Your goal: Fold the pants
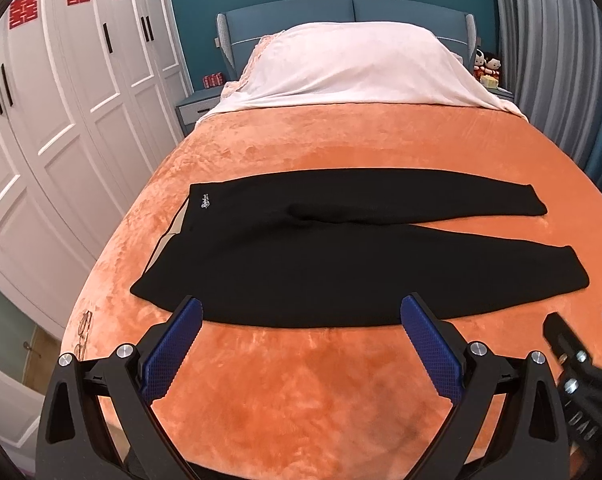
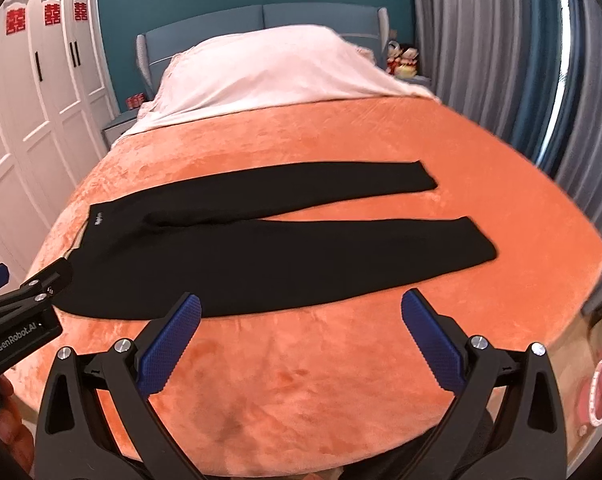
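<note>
Through the left wrist camera we see our left gripper (image 1: 301, 312) held above the near end of the bed, its blue-padded fingers (image 1: 169, 354) spread wide and holding nothing. Just past the fingertips lie the black pants (image 1: 341, 256), flat across the orange blanket (image 1: 301, 392), waistband to the left and both legs running to the right. The legs part slightly toward the cuffs, the far one narrower and ending short of the near one. A small pale logo (image 1: 206, 202) sits near the waistband. At the lower right edge part of our right gripper (image 1: 573, 344) comes into view; from here we cannot tell how its jaws stand. Beyond the pants a white cover (image 1: 357, 68) is draped over the head of the bed, against a blue headboard (image 1: 285, 12), with white wardrobe doors (image 1: 73, 92) on the left and grey curtains (image 1: 561, 60) on the right.

Through the right wrist camera our right gripper (image 2: 301, 312) likewise hovers over the near blanket (image 2: 301, 384) with its fingers (image 2: 433, 350) wide apart and empty. The pants (image 2: 261, 256) lie just beyond the tips, the near leg's edge closest to us, waistband left, cuffs right. Our left gripper (image 2: 33, 292) enters from the left edge, near the waistband corner, and a bit of a hand (image 2: 9, 432) shows beneath it
</note>
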Demonstrator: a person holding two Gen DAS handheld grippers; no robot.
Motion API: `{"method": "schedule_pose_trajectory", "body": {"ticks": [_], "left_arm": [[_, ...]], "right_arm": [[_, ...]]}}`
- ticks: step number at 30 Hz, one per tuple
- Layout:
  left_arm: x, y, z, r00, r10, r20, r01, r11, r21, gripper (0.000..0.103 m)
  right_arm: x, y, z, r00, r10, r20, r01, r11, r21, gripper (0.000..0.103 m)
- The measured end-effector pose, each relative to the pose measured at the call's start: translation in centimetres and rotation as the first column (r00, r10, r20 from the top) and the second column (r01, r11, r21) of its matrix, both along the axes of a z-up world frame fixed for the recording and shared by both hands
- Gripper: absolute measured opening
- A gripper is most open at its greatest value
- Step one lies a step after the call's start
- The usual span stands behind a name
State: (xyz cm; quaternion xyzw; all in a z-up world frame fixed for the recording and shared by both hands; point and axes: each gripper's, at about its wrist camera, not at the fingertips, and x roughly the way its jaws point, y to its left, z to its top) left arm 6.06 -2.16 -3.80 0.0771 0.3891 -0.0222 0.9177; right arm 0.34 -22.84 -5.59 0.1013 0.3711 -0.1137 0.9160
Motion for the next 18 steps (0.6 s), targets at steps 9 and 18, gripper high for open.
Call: {"method": "schedule_pose_trajectory", "body": {"ticks": [9,18], "left_arm": [[7.8,2.9,-3.7,0.992,0.113,-0.054,-0.11,0.993,0.049,0.098],[18.1,3.9,-9.0,0.974,0.182,-0.133,-0.172,0.981,0.087,0.098]], "right_arm": [[11.7,-17.2,-5.9,0.985,-0.131,-0.108,0.136,0.99,0.038,0.098],[30.2,-33.1,-12.0,0.956,-0.217,-0.2,0.221,0.975,-0.003,0.098]]}}
